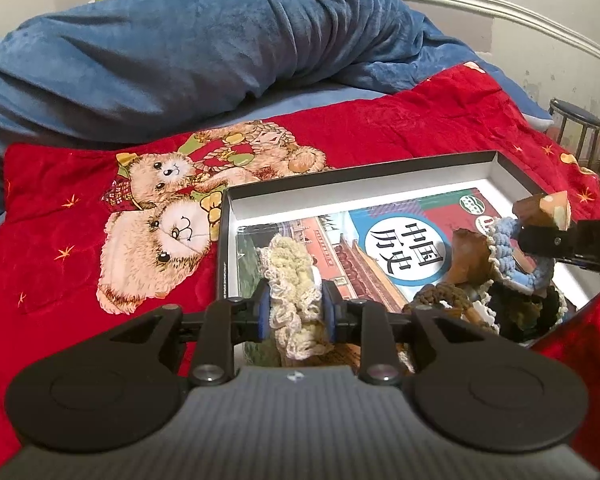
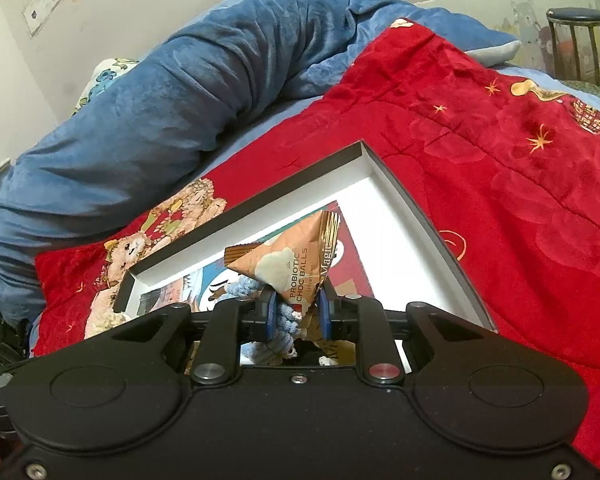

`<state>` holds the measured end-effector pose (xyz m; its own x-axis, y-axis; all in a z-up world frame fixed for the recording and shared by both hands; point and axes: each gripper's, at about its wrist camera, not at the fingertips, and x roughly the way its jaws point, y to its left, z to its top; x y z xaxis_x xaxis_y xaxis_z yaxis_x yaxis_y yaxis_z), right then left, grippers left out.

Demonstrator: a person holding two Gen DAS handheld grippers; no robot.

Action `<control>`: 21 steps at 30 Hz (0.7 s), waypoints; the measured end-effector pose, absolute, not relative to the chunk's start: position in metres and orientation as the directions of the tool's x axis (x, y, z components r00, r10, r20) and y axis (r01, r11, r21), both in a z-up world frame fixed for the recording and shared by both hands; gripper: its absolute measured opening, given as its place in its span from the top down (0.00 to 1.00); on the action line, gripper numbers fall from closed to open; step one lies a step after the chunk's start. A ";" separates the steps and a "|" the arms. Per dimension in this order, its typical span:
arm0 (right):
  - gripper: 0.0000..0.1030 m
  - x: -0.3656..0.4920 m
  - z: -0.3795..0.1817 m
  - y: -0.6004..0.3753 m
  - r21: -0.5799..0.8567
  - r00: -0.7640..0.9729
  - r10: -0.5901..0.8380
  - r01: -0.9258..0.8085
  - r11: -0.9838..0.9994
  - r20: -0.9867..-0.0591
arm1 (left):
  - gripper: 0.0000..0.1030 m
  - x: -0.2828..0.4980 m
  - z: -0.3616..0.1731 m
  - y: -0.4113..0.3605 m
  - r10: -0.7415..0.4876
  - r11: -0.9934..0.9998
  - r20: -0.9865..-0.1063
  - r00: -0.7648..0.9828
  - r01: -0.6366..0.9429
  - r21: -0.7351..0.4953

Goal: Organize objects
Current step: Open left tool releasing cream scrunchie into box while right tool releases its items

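A shallow black box (image 1: 340,176) with a white inside lies on the bed, with a picture book (image 1: 400,248) flat in it. My left gripper (image 1: 297,314) is over the box's near left part, its blue pads pressing a cream crochet scrunchie (image 1: 292,264) from both sides. My right gripper (image 2: 298,312) is shut on a brown triangular snack packet (image 2: 296,268) and a light blue crochet scrunchie (image 2: 240,290). In the left wrist view that packet (image 1: 544,210) hangs over the box's right side. Under it, brown and dark scrunchies (image 1: 452,300) lie heaped in the box.
The box sits on a red blanket (image 1: 60,208) printed with teddy bears. A bunched blue duvet (image 1: 180,48) lies behind it, along the white bed frame (image 1: 500,4). A round metal stool (image 1: 576,124) stands past the bed at the right.
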<state>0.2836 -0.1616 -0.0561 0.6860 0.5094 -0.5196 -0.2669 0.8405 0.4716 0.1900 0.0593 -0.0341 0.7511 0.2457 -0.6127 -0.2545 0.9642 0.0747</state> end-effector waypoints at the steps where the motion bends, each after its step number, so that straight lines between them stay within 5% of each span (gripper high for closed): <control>1: 0.80 0.284 -0.057 -0.162 0.476 0.686 0.512 -0.266 0.838 -0.517 | 0.65 0.189 -0.034 0.059 0.250 0.963 -0.610 0.752 -0.259 0.076; 3: 0.79 0.285 -0.057 -0.161 0.487 0.685 0.512 -0.256 0.835 -0.518 | 0.64 0.188 -0.033 0.059 0.254 0.962 -0.603 0.757 -0.261 0.078; 6: 0.76 0.288 -0.056 -0.160 0.510 0.670 0.531 -0.257 0.821 -0.518 | 0.41 0.186 -0.032 0.058 0.266 0.959 -0.594 0.759 -0.272 0.082; 14: 0.17 0.269 -0.029 -0.166 0.487 0.713 0.499 -0.250 0.837 -0.492 | 0.13 0.173 -0.014 0.066 0.266 0.957 -0.554 0.789 -0.287 0.051; 21: 0.10 0.226 -0.004 -0.179 0.540 0.733 0.493 -0.204 0.817 -0.469 | 0.05 0.138 0.007 0.071 0.248 0.957 -0.514 0.821 -0.290 -0.002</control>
